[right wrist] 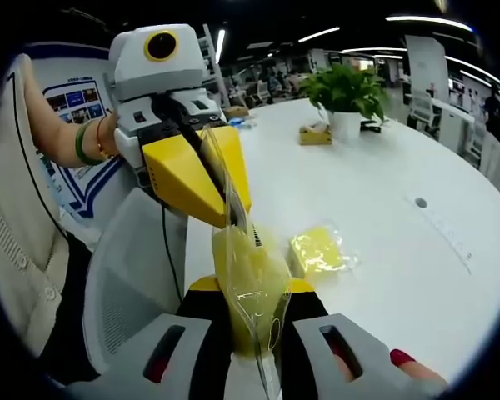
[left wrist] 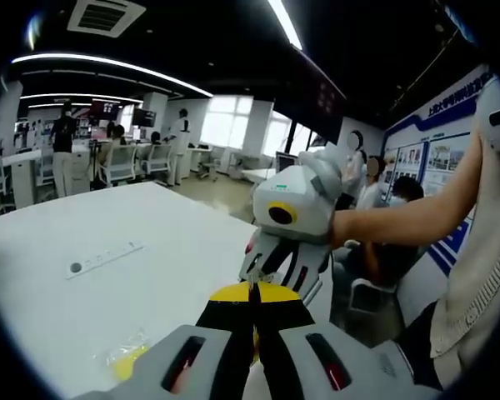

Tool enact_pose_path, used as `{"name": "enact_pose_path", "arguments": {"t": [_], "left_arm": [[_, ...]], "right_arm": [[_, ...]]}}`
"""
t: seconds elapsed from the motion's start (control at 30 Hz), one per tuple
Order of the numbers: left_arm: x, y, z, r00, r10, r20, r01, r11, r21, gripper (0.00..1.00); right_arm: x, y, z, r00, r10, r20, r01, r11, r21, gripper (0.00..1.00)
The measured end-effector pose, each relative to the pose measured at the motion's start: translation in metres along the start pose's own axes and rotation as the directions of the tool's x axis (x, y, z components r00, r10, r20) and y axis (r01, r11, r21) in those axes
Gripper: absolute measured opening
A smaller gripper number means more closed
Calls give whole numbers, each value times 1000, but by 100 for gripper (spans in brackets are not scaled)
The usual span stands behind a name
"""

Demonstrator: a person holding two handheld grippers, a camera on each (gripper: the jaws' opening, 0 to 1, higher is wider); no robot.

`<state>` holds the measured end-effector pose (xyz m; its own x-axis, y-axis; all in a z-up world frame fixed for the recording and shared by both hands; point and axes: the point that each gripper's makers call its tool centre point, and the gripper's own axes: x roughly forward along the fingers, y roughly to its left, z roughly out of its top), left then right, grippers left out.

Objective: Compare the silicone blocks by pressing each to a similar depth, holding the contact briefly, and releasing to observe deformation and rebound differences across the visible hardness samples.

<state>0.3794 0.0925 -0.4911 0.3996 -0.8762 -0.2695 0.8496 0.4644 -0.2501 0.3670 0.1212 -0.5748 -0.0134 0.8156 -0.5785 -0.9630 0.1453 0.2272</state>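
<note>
Here the two tongs meet over the near edge of a white counter (right wrist: 383, 167). In the right gripper view, the right tongs (right wrist: 252, 321) rise from the bottom with their yellow-tipped jaws closed on the lower end of a clear plastic bag (right wrist: 252, 275) that holds a pale yellow silicone block. The left tongs (right wrist: 225, 196) come in from the left of that view, yellow jaws pointing down and pinched together on the upper end of the same bag, so the bag is held between the two, off the counter. A second yellow silicone block in clear wrap (right wrist: 318, 250) lies flat on the counter just beside the held bag. Farther back on the counter stand a potted plant (right wrist: 346, 90) and a small yellow box (right wrist: 315, 135) near it.

In the left gripper view, the left tongs' jaws sit together at the bottom centre, and the right tongs (left wrist: 262, 279) point toward them, held by a person's bare forearm (left wrist: 400, 212). A wrapped yellow block (left wrist: 127, 360) lies on the counter at lower left, and a flat white strip (left wrist: 104, 258) lies farther off.
</note>
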Motion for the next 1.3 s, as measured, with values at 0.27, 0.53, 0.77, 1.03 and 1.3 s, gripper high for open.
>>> {"name": "enact_pose_path", "arguments": {"t": [0.27,0.53,0.77,1.03,1.3], "left_arm": [[0,-1,-1,1000,0,-9,1,1000,14,0],[-1,-1,0,1000,4,-10,-4,1000,6,0],[0,-1,1,1000,9,-12,-9,1000,-6,0],[1,-2,4,1000,5,4,-5,1000,-23,0],[0,-2,6,1000,6,15,-5,999,-33,0]], "right_arm": [[1,2,-1,1000,4,-4,-4,1000,1,11],[0,2,0,1000,6,-3,-6,1000,3,14],[0,-1,0,1000,-9,-3,9,1000,-28,16],[-2,-5,2,1000,-23,10,24,998,-62,19],[-3,-6,4,999,-40,18,42,995,-92,21]]}}
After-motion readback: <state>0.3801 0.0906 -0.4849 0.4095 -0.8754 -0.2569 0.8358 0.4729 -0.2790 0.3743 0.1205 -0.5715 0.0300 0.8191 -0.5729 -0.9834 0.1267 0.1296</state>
